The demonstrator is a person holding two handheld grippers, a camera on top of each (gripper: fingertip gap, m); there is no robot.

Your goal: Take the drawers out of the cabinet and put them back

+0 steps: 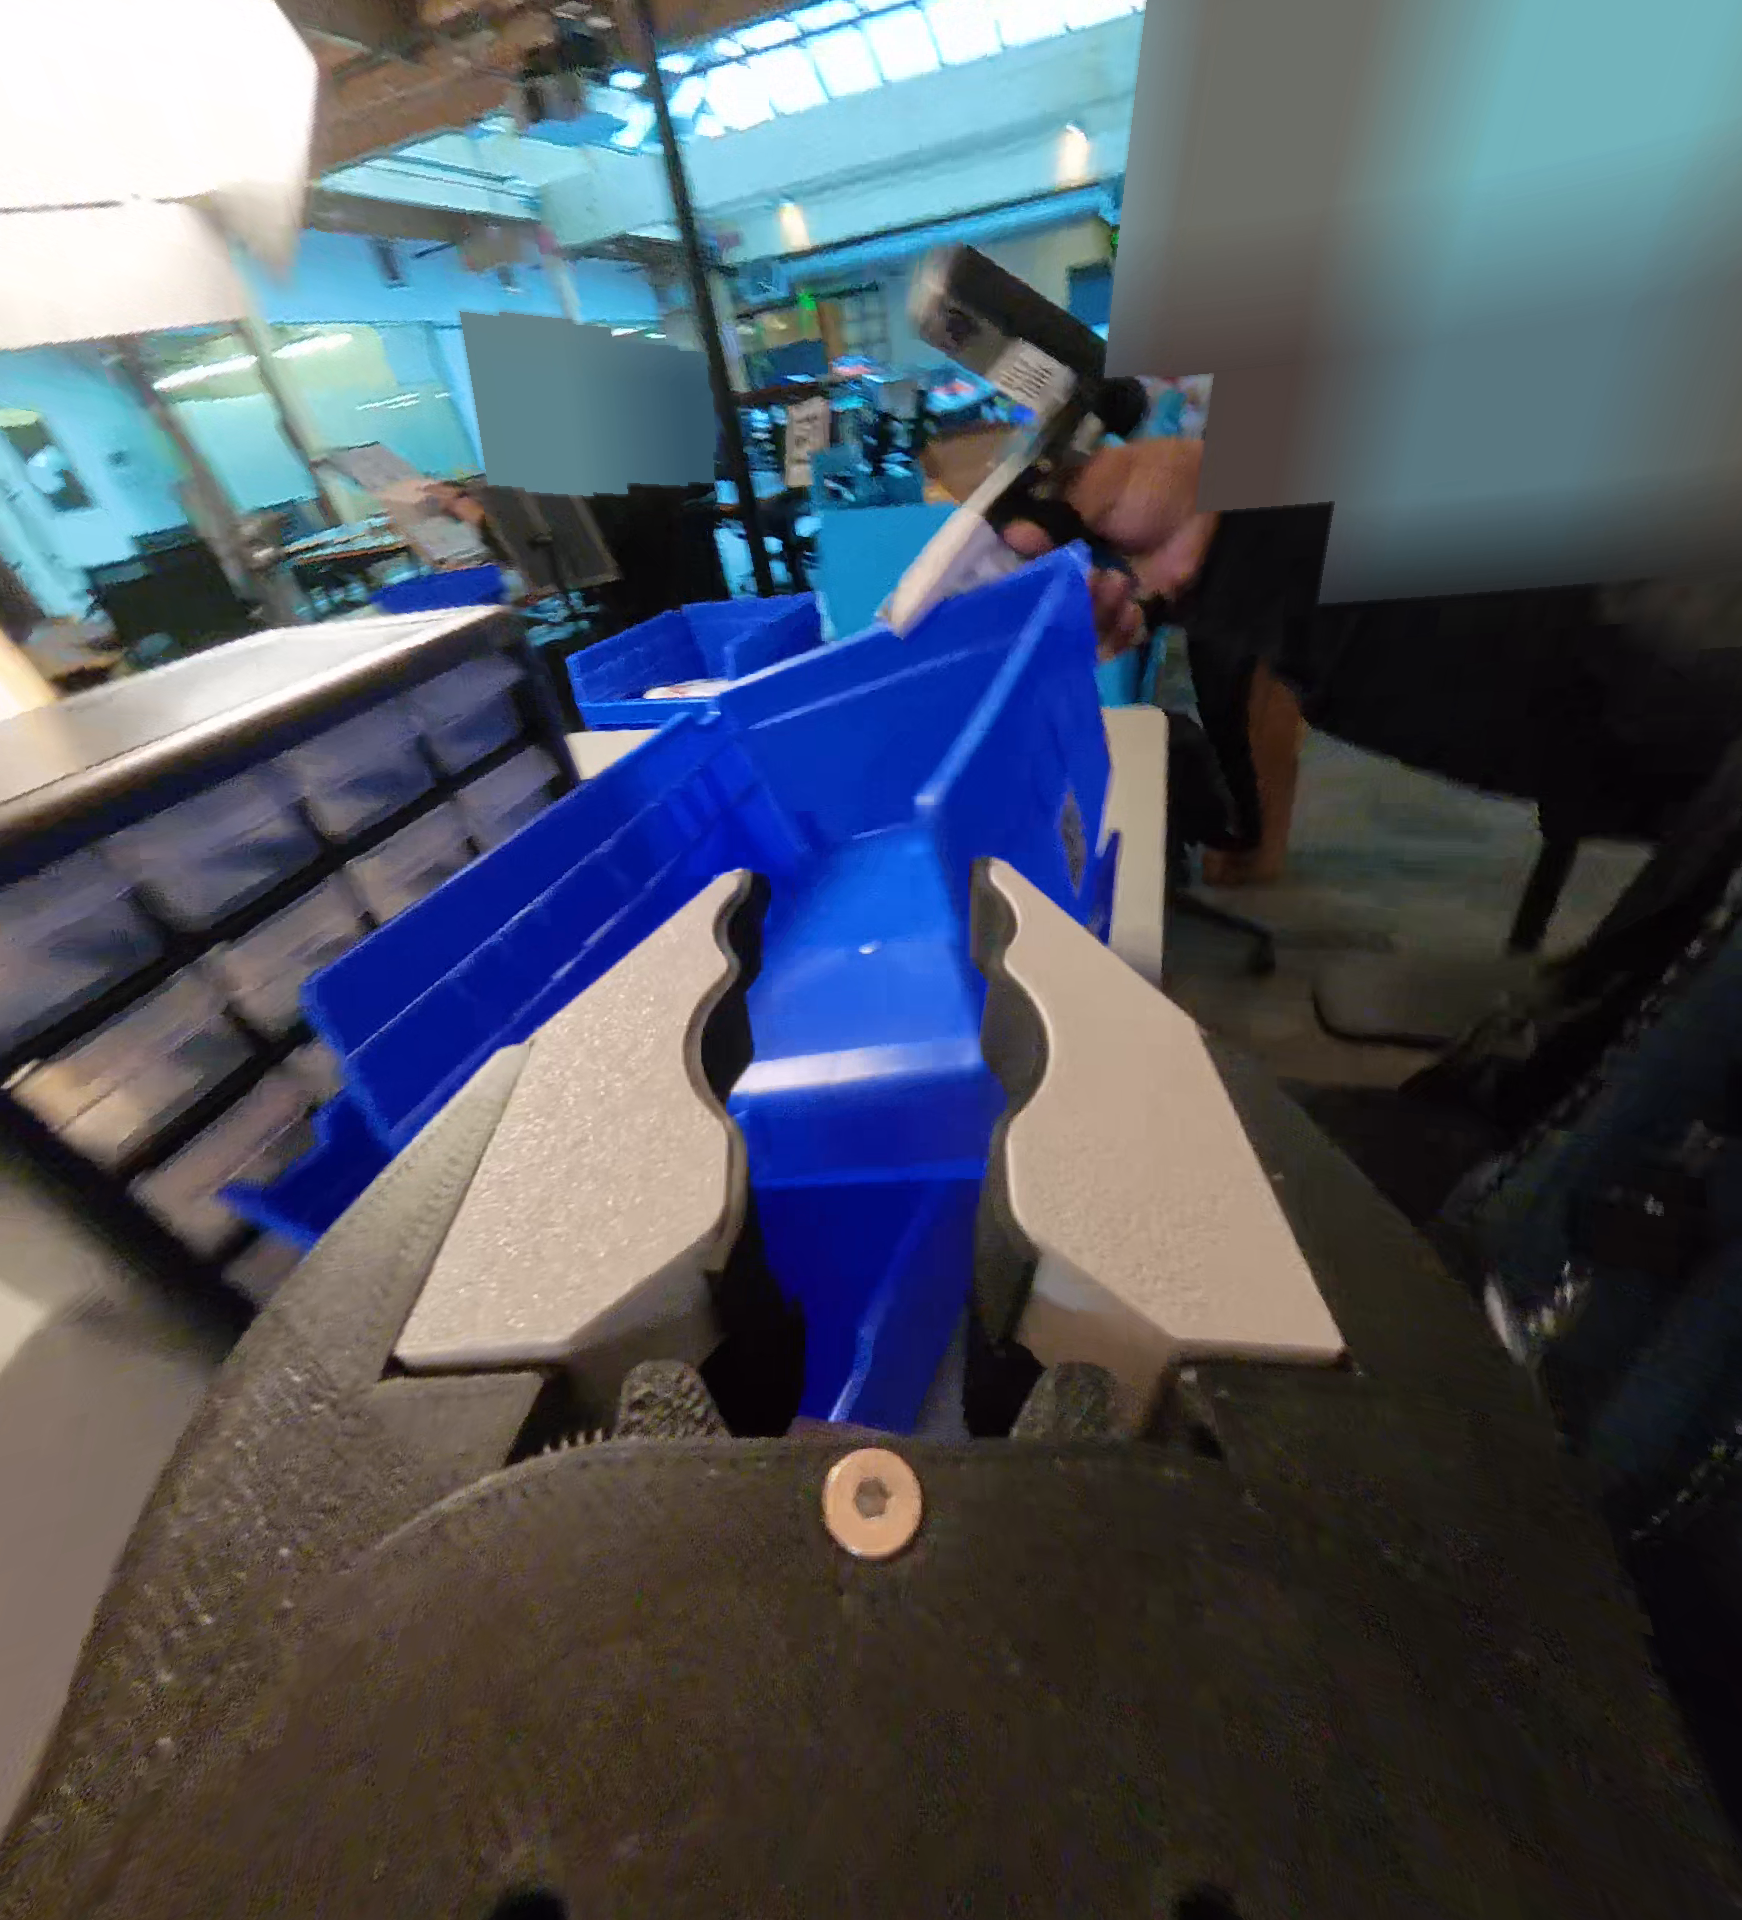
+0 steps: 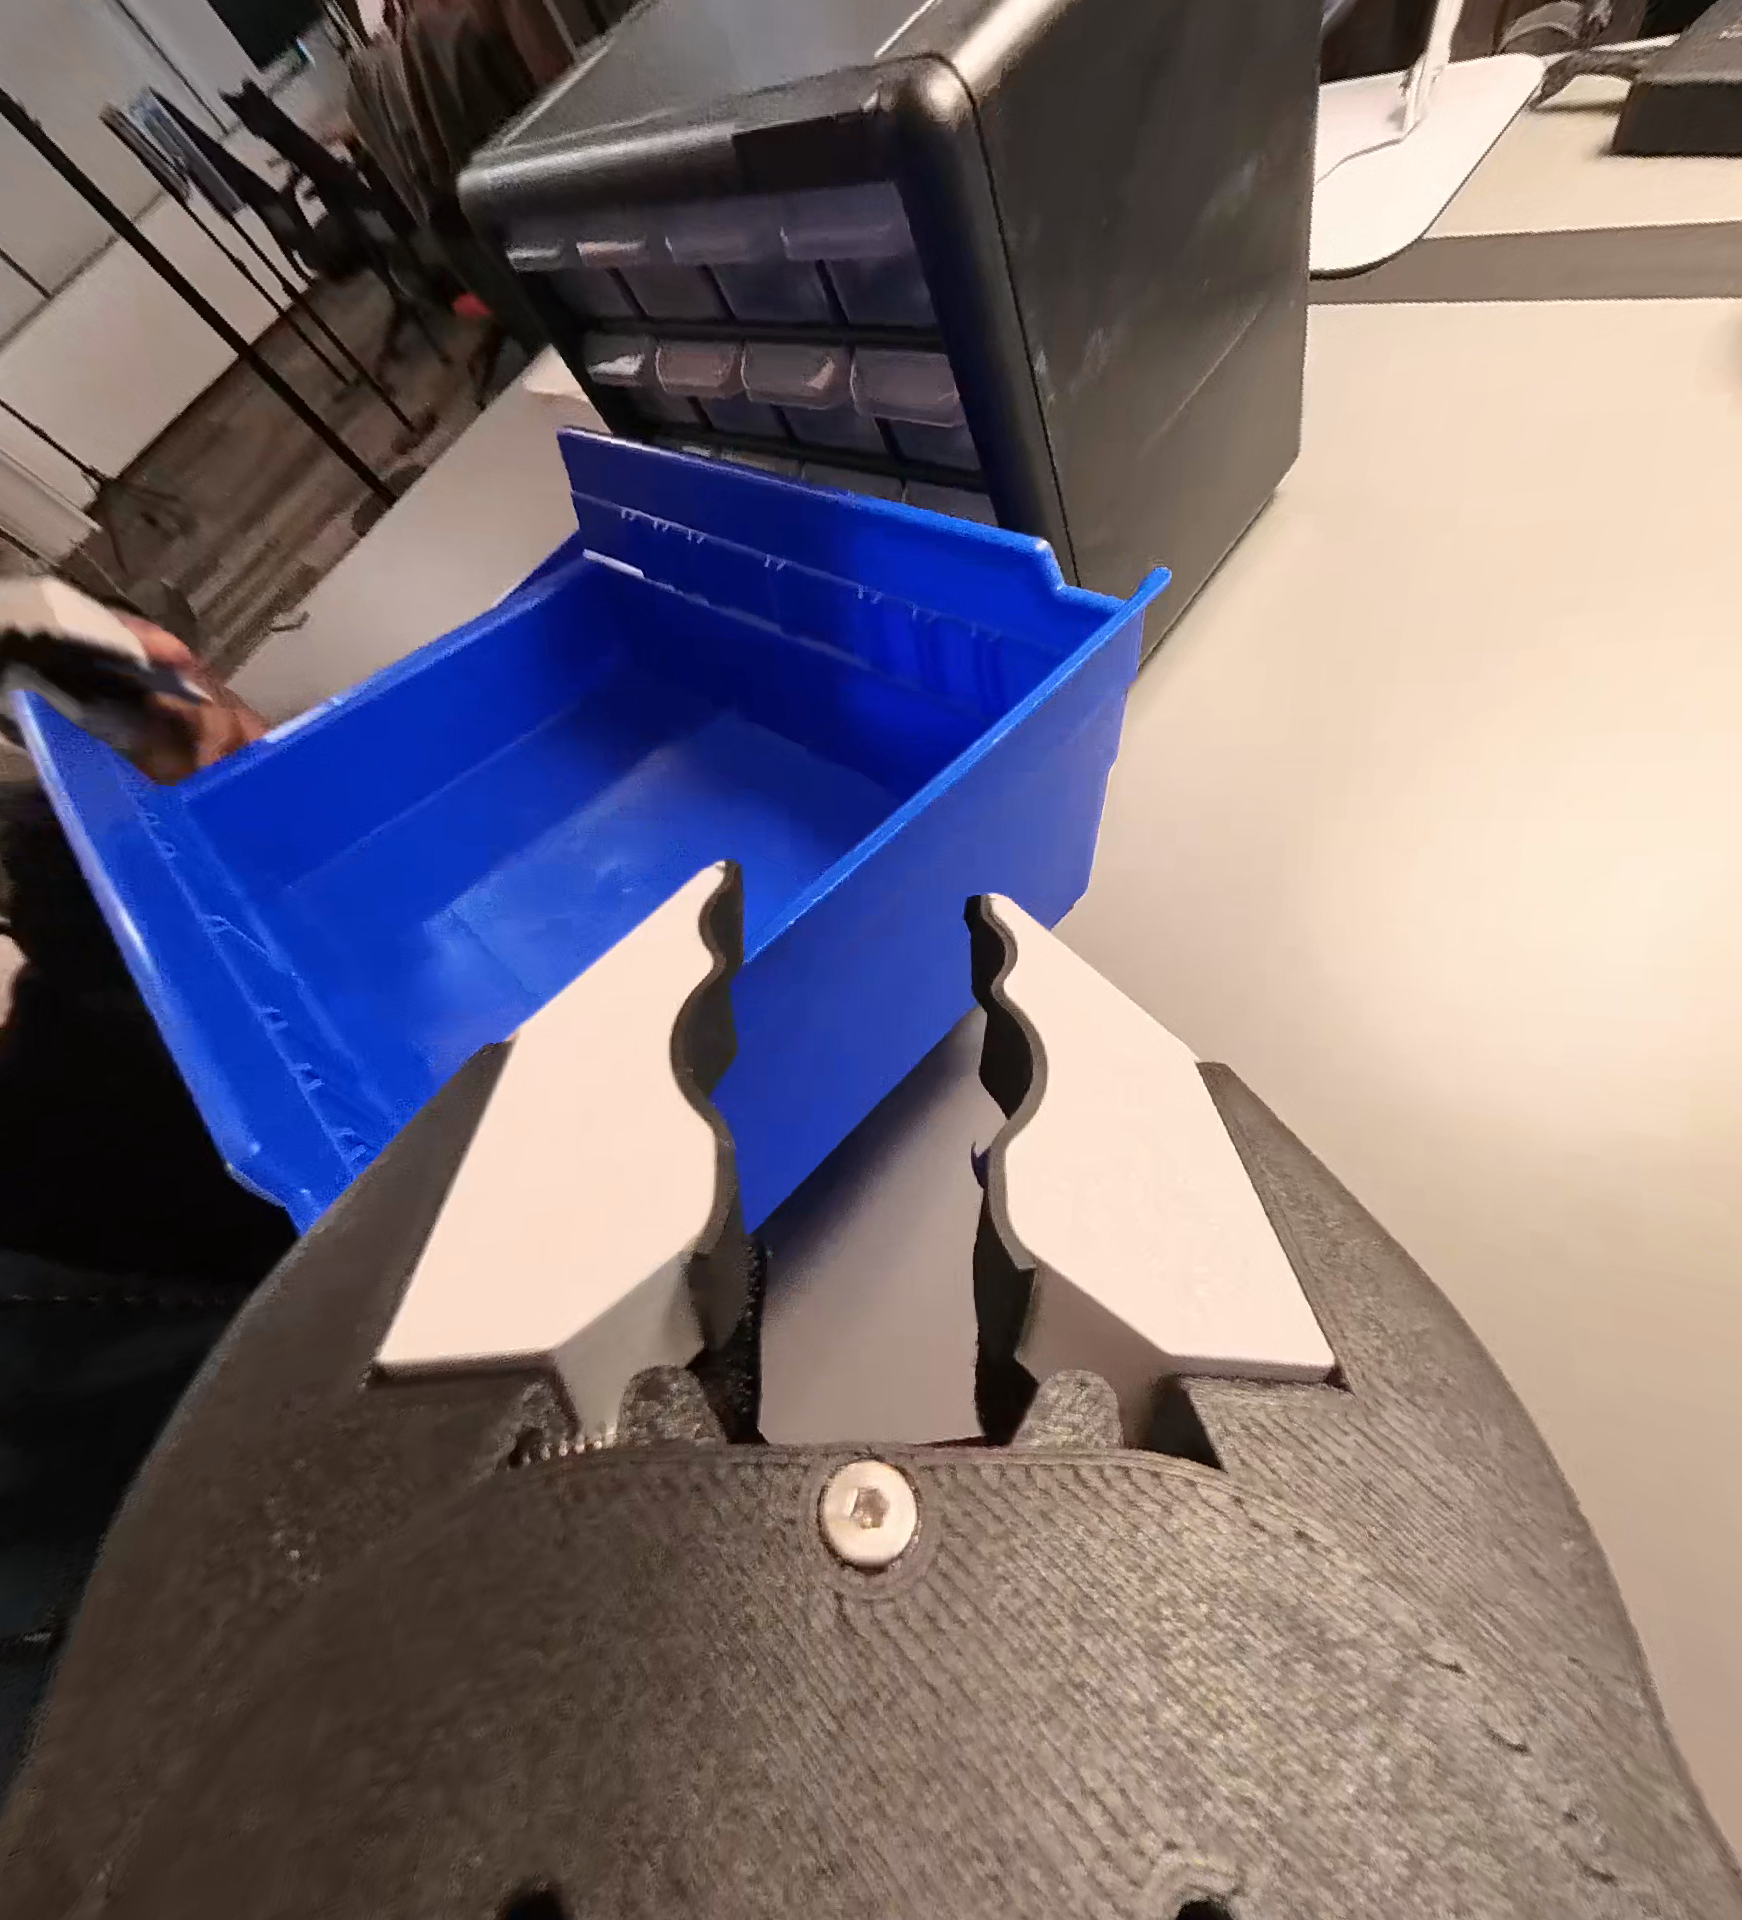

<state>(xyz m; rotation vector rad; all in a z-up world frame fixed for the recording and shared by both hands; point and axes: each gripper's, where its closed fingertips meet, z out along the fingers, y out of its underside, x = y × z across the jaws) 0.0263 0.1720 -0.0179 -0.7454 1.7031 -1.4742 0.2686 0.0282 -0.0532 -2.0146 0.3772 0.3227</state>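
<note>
- Holding the blue drawer (image 2: 576, 790) tilted over the table (image 2: 1469, 831), near the cabinet (image 2: 1106, 312).
- Left claw (image 1: 862, 914) and right claw (image 2: 851, 914) stand apart, each straddling a drawer wall; we should clamp both before lifting.

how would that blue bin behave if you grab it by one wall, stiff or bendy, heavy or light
Probably light: the blue bin looks empty, with thin walls. Likely fairly stiff, since its walls carry moulded ribs and a folded rim. The glossy plastic may slip between the pads, and gripped at one wall it would likely swing or tilt, so the second gripper at the far end should help.
</note>
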